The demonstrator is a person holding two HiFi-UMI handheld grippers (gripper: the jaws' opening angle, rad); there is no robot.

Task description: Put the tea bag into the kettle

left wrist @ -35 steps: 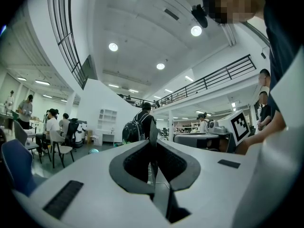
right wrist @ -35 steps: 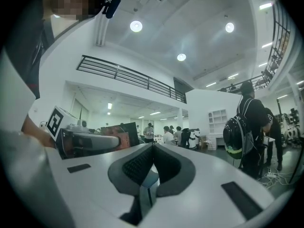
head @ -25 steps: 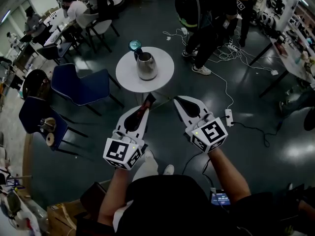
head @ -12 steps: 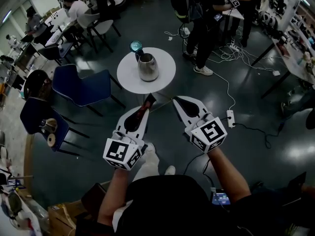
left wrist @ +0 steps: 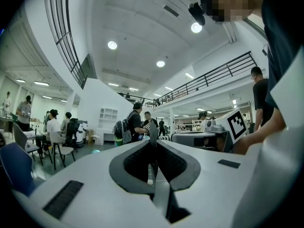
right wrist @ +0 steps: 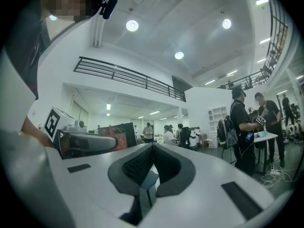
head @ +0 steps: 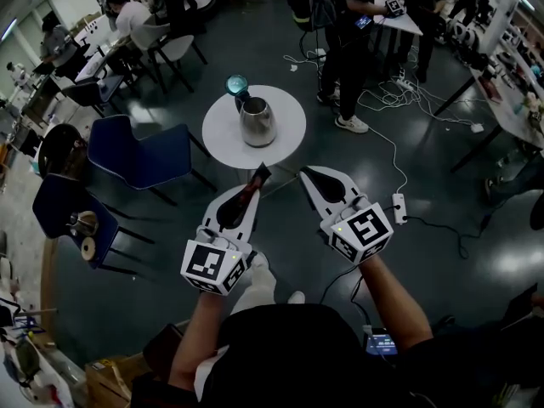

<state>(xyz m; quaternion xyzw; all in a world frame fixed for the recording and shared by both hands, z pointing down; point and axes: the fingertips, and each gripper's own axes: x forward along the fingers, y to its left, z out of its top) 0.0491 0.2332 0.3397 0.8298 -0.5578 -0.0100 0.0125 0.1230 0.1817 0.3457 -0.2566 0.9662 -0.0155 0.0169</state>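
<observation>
A steel kettle [head: 255,119] stands on a small round white table [head: 286,109], with a teal lid [head: 235,83] beside it at the far edge. My left gripper [head: 258,175] is held in the air short of the table, shut on a reddish tea bag [head: 247,195] whose dark edge pokes up between the jaws [left wrist: 153,128]. The tea bag also shows red beside the left gripper in the right gripper view [right wrist: 114,139]. My right gripper [head: 303,173] floats next to it, shut with nothing in it. Both point toward the table.
Two blue chairs [head: 140,147] [head: 64,204] stand left of the table. White cables [head: 387,138] and a power strip [head: 396,204] lie on the floor to the right. People [head: 344,32] stand behind the table. Cardboard boxes [head: 106,376] sit at lower left.
The grippers keep their pose. The table and kettle have shifted slightly right in view. The people behind the table have moved off toward the back.
</observation>
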